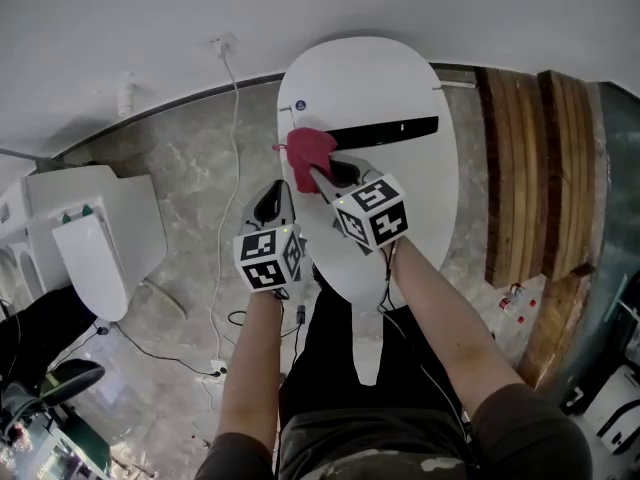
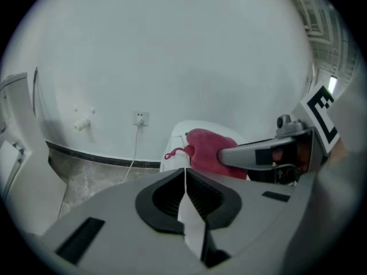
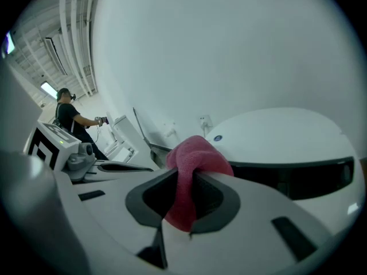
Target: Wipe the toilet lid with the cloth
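Observation:
The white toilet lid (image 1: 380,78) lies straight ahead in the head view, with a dark gap (image 1: 390,128) running across it. My right gripper (image 1: 318,176) is shut on a pink cloth (image 1: 308,151), which hangs over the lid's left part. The right gripper view shows the cloth (image 3: 192,153) bunched and pinched between the jaws, with the lid (image 3: 287,133) beyond. My left gripper (image 1: 277,194) sits just left of the toilet, jaws shut with nothing in them. In the left gripper view the cloth (image 2: 203,150) shows ahead, beside the right gripper's finger (image 2: 258,152).
Another white fixture (image 1: 95,238) stands on the marble floor at the left. A wall socket (image 1: 222,43) feeds a cable (image 1: 212,298) that runs down across the floor. Wooden planks (image 1: 530,168) lie to the toilet's right. A person (image 3: 71,119) stands far off.

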The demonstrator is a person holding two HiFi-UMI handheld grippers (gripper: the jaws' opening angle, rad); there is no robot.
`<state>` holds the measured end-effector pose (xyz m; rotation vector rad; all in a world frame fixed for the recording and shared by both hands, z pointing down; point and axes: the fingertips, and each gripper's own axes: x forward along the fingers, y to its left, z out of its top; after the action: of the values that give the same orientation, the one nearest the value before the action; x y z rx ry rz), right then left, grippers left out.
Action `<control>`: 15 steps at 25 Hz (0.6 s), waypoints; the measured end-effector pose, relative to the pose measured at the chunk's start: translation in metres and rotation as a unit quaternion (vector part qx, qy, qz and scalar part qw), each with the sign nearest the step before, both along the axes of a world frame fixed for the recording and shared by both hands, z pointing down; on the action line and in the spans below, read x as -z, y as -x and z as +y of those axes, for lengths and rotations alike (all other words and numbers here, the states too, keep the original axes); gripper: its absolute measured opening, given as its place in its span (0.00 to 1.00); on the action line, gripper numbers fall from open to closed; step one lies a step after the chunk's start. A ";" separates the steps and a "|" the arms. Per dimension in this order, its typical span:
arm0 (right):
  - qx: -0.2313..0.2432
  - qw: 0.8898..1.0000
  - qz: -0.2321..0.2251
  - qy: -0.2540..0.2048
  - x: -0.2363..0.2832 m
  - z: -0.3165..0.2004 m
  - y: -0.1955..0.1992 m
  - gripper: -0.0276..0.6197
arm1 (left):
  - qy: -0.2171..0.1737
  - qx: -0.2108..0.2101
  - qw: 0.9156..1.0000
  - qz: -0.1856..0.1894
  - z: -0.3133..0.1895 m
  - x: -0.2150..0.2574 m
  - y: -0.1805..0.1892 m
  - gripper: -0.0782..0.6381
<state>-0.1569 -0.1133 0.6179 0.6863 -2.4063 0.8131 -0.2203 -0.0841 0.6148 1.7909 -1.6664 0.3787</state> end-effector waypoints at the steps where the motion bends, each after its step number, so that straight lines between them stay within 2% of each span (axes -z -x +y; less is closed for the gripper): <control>1: 0.011 1.000 0.007 0.001 -0.007 0.005 0.013 0.13 | 0.001 0.003 1.000 0.002 0.004 -0.002 0.009 0.13; 4: 0.038 0.999 0.038 0.002 -0.029 0.019 0.032 0.13 | 0.005 0.010 1.000 0.010 0.017 -0.008 0.024 0.13; 7: 0.034 0.998 0.056 0.002 -0.042 0.021 0.025 0.13 | 0.012 0.009 1.000 0.017 0.026 -0.015 0.021 0.13; 11: -0.004 0.998 0.056 0.014 -0.046 0.009 -0.012 0.13 | 0.017 -0.002 1.000 0.024 0.028 -0.019 -0.002 0.13; 15: -0.033 0.997 0.063 0.015 -0.044 -0.004 -0.066 0.13 | 0.016 -0.019 0.999 0.023 0.017 -0.015 -0.042 0.13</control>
<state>-0.0910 -0.1172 0.6622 0.7860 -2.2654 0.8062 -0.1785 -0.0669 0.6297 1.7970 -1.5876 0.3776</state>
